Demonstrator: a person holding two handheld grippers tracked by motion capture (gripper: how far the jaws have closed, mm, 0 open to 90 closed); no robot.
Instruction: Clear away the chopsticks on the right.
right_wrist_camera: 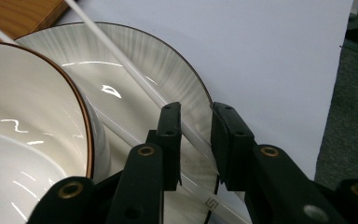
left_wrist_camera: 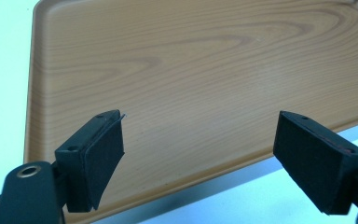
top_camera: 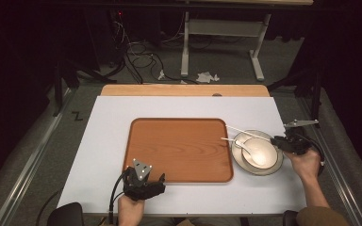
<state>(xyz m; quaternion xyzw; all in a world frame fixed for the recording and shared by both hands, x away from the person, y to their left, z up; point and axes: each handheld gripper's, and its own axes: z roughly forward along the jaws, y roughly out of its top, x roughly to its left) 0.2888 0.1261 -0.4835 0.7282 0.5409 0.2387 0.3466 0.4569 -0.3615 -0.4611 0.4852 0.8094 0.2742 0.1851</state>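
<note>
My right gripper [top_camera: 277, 140] sits at the three o'clock edge of the round grey-white ceramic plate [top_camera: 275, 165] with a dark rim, which lies on the white table sheet [top_camera: 103, 141] just right of the rectangular wooden tray [top_camera: 179, 148]. In the right gripper view its jaws straddle a thin white plastic chopstick [right_wrist_camera: 135, 74] that lies slantwise across the plate rim [right_wrist_camera: 186, 70]; the jaws are narrowly apart with the stick between them, and I see a small gap beside it, so it is not clamped. A second white chopstick [right_wrist_camera: 116, 128] lies lower on the plate beside a white bowl with a brown rim [right_wrist_camera: 28, 135], and a white spoon [top_camera: 243, 145] rests in that bowl. My left gripper [top_camera: 156, 181] hovers at the tray's six o'clock edge, near its left corner, jaws wide apart over the wood grain [left_wrist_camera: 191, 84], holding nothing.
</note>
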